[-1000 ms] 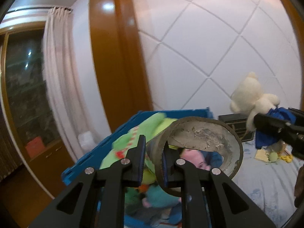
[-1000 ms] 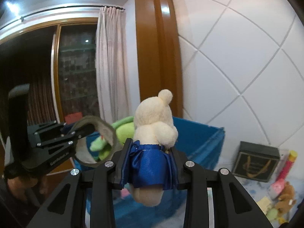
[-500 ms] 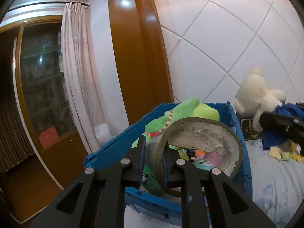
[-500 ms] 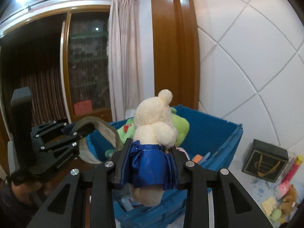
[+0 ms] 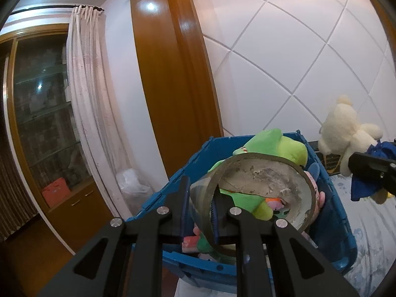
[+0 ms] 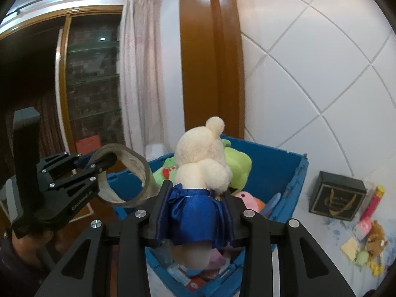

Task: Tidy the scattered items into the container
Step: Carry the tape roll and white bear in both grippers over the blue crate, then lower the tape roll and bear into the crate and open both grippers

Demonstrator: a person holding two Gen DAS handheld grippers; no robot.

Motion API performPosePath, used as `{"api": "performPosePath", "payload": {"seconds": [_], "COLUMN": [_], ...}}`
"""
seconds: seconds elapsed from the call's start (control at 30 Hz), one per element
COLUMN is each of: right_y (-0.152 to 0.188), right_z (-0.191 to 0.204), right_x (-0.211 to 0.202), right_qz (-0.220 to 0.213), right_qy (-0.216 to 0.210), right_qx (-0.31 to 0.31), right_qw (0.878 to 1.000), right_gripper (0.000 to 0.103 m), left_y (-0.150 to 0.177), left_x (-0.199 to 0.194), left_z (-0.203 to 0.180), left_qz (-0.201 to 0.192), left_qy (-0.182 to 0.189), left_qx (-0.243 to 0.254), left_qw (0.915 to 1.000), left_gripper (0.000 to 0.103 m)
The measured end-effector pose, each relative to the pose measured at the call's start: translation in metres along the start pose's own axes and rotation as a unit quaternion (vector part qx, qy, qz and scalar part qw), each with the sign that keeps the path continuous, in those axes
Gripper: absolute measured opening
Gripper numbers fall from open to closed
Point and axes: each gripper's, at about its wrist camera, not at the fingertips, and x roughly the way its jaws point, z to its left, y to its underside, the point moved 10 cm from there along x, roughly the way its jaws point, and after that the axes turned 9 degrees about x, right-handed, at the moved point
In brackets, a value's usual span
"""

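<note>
Left gripper [image 5: 200, 206] clamped on the wall of a tape roll [image 5: 257, 193], right gripper [image 6: 196, 205] clamped on a cream teddy bear [image 6: 200, 158] at its blue skirt, both held above the blue bin [image 6: 294, 173] with a green plush [image 5: 277, 146] inside.

We have raised and pulled both grippers back, so the blue bin [image 5: 331, 235] now sits lower and shows more of its far wall and rim in both wrist views. The tape roll [image 5: 259, 193] held by our left gripper [image 5: 200, 212] now hangs over the bin's near corner. Beyond our right gripper [image 6: 196, 212], the bear [image 6: 200, 158] seems nearer the bin.
</note>
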Motion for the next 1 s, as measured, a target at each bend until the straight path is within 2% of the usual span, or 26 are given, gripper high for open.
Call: {"api": "performPosePath", "payload": {"seconds": [0.17, 0.23, 0.27, 0.3, 0.33, 0.37, 0.4, 0.43, 0.47, 0.7, 0.8, 0.9, 1.0], "right_y": [0.003, 0.001, 0.000, -0.002, -0.003, -0.004, -0.005, -0.005, -0.005, -0.009, -0.013, -0.017, -0.021], "right_z": [0.004, 0.003, 0.002, 0.000, -0.002, -0.003, -0.004, -0.005, -0.006, -0.011, -0.011, -0.014, -0.020], "right_x": [0.010, 0.013, 0.015, 0.016, 0.018, 0.021, 0.024, 0.027, 0.029, 0.027, 0.021, 0.014, 0.007], "right_qz": [0.003, 0.001, 0.000, -0.005, -0.008, -0.008, -0.007, -0.006, -0.004, -0.013, -0.022, -0.032, -0.035], "right_qy": [0.018, 0.026, 0.029, 0.035, 0.040, 0.045, 0.048, 0.048, 0.049, 0.051, 0.052, 0.054, 0.059], "right_qx": [0.005, 0.009, 0.011, 0.012, 0.013, 0.012, 0.014, 0.015, 0.016, 0.025, 0.025, 0.028, 0.035], "right_qw": [1.000, 1.000, 1.000, 0.999, 0.999, 0.999, 0.999, 0.999, 0.999, 0.998, 0.998, 0.998, 0.997], "right_gripper": [0.037, 0.042, 0.048, 0.059, 0.065, 0.075, 0.080, 0.080, 0.080, 0.085, 0.087, 0.089, 0.091], "left_y": [0.002, 0.002, 0.002, 0.002, 0.001, 0.001, 0.001, 0.001, 0.002, 0.005, 0.000, -0.005, -0.003], "left_x": [0.013, 0.018, 0.020, 0.022, 0.024, 0.027, 0.031, 0.034, 0.036, 0.045, 0.042, 0.038, 0.045], "left_z": [0.003, 0.004, 0.004, 0.004, 0.004, 0.005, 0.007, 0.008, 0.007, 0.009, 0.007, 0.003, -0.001], "left_qz": [0.003, 0.005, 0.005, 0.006, 0.008, 0.011, 0.012, 0.010, 0.009, 0.005, -0.008, -0.019, -0.001], "left_qy": [0.008, 0.007, 0.008, 0.008, 0.005, 0.001, -0.004, -0.009, -0.009, -0.001, 0.006, 0.009, 0.032], "left_qx": [0.004, 0.005, 0.005, 0.006, 0.006, 0.006, 0.006, 0.007, 0.007, 0.006, 0.008, 0.016, 0.013], "left_qw": [1.0000, 1.0000, 0.9999, 0.9999, 0.9999, 0.9999, 0.9999, 0.9999, 0.9999, 1.0000, 0.9999, 0.9997, 0.9994], "left_gripper": [0.015, 0.015, 0.016, 0.020, 0.026, 0.049, 0.077, 0.088, 0.094, 0.094, 0.103, 0.103, 0.103]}}
